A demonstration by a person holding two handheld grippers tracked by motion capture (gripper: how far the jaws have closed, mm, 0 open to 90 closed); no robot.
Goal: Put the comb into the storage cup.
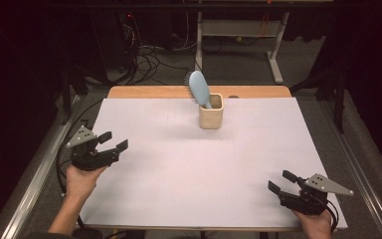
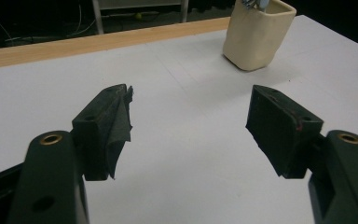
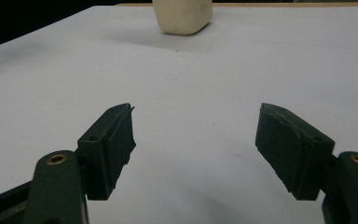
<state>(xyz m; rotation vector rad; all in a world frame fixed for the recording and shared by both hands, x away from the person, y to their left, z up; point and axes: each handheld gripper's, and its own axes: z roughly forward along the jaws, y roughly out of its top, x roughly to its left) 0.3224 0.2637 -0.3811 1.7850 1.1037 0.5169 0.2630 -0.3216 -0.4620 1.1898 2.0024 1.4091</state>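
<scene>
Left gripper (image 1: 113,141) low over the worktop (image 1: 179,164) near its left edge, jaws spread wide with bare white surface between them, nothing held; loose, ragged padding on one jaw in the left gripper view. Right gripper (image 1: 282,181) near the front right corner, jaws likewise wide apart and empty, pointing inward across the sheet. Well apart from both, toward the far middle of the worktop: cream cup (image 1: 211,111), upright, with a blue brush (image 1: 199,88) standing handle-down inside, head leaning up and to the left over the rim. Same cup (image 2: 257,33) ahead and to the right of the left jaws, and straight ahead at the top of the right gripper view (image 3: 182,16)
</scene>
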